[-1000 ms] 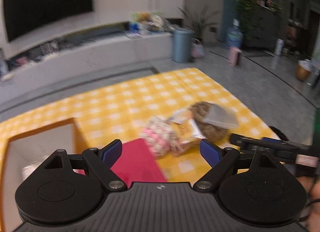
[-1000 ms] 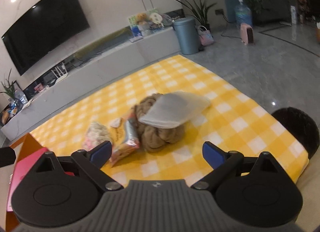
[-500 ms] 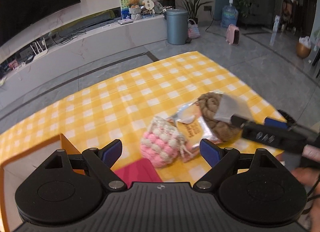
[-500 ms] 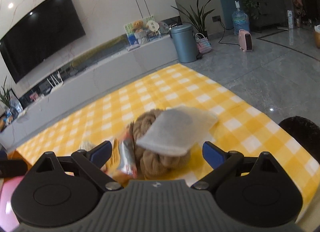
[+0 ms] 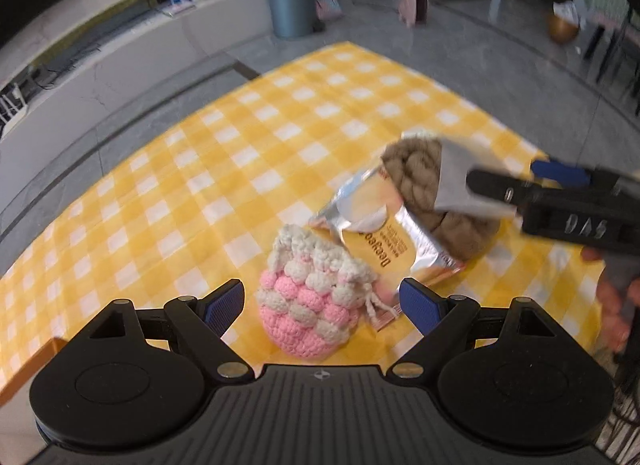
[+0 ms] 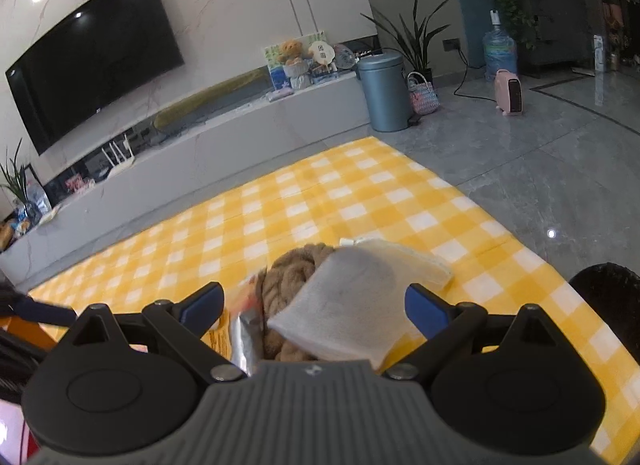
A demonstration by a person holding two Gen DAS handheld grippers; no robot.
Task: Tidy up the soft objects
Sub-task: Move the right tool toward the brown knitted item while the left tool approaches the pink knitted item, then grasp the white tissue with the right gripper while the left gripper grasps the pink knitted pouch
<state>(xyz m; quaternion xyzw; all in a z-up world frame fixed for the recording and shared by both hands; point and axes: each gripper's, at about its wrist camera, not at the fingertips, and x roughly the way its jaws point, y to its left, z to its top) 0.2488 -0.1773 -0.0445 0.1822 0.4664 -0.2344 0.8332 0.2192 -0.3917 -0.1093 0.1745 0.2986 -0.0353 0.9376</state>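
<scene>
A pink and white crochet pouch (image 5: 316, 301) lies on the yellow checked cloth (image 5: 256, 153), between the open fingers of my left gripper (image 5: 322, 303). Beside it lies a silver and orange snack packet (image 5: 384, 233), then a brown braided yarn bundle (image 5: 420, 177) with a white cloth pad (image 5: 460, 181) on top. My right gripper (image 6: 314, 307) is open, its fingers on either side of the white pad (image 6: 352, 305) and the yarn bundle (image 6: 292, 269). It also shows at the right in the left wrist view (image 5: 560, 201).
An orange box edge (image 5: 44, 349) shows at the lower left, and a pink item (image 6: 10, 429) lies beside it. A dark round object (image 6: 612, 297) sits off the table's right edge. Beyond are a TV bench, a blue bin (image 6: 384, 93) and tiled floor.
My left gripper has come forward from over the orange box to the crochet pouch. My right gripper has closed in low over the white pad and yarn bundle.
</scene>
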